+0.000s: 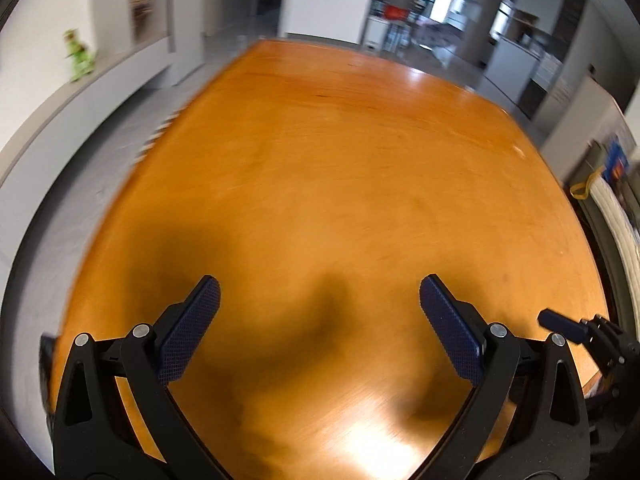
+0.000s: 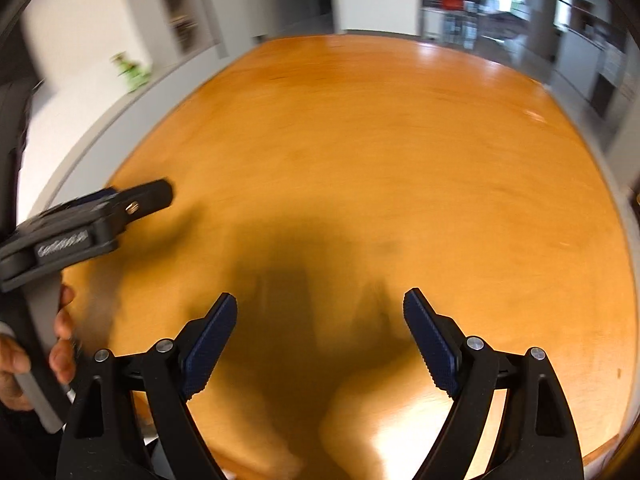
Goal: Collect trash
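Note:
No trash shows in either view. My left gripper (image 1: 320, 292) is open and empty, held above the orange wooden table (image 1: 340, 160). My right gripper (image 2: 320, 304) is open and empty above the same table (image 2: 380, 152). The left gripper's body also shows at the left of the right wrist view (image 2: 100, 216), with the hand holding it below. A finger of the right gripper pokes in at the right edge of the left wrist view (image 1: 560, 322). Both views are blurred by motion.
A grey ledge with a green toy (image 1: 80, 56) runs along the left wall. Shelves (image 2: 176, 4) stand at the back left. An open room with cabinets and a red object (image 1: 396, 12) lies beyond the table's far edge.

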The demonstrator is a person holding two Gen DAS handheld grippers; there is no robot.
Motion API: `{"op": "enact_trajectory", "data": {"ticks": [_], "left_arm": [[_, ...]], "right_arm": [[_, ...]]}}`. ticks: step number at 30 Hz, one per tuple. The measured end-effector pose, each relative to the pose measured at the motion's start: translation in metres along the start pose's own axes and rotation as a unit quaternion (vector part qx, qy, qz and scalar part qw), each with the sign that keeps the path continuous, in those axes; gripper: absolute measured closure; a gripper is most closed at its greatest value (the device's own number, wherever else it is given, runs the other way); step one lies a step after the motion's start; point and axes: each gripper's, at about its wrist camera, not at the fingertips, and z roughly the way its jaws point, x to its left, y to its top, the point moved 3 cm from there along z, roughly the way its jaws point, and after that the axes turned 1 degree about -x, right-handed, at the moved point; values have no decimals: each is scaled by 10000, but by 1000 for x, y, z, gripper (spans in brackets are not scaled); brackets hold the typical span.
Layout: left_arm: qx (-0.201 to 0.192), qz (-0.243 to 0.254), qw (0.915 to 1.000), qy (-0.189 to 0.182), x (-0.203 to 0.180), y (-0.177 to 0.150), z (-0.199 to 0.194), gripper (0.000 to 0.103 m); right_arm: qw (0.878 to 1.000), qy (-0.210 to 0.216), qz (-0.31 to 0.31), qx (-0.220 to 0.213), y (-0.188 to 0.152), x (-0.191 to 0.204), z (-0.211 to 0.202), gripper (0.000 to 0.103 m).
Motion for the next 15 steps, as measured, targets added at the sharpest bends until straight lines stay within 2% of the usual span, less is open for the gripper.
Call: {"op": "enact_trajectory", "data": {"ticks": [4, 7, 15], "left_arm": [[108, 324, 9994, -91, -40, 15, 31, 6], [124, 484, 9987, -43, -54, 17, 48, 6], [171, 393, 9985, 326, -55, 21, 77, 6]], "right_arm": [[9990, -260, 366, -67, 11, -45, 16, 18], [9981, -410, 455, -106, 18, -64, 26, 18], [9959, -602, 622, -244, 33, -89, 42, 17]]}}
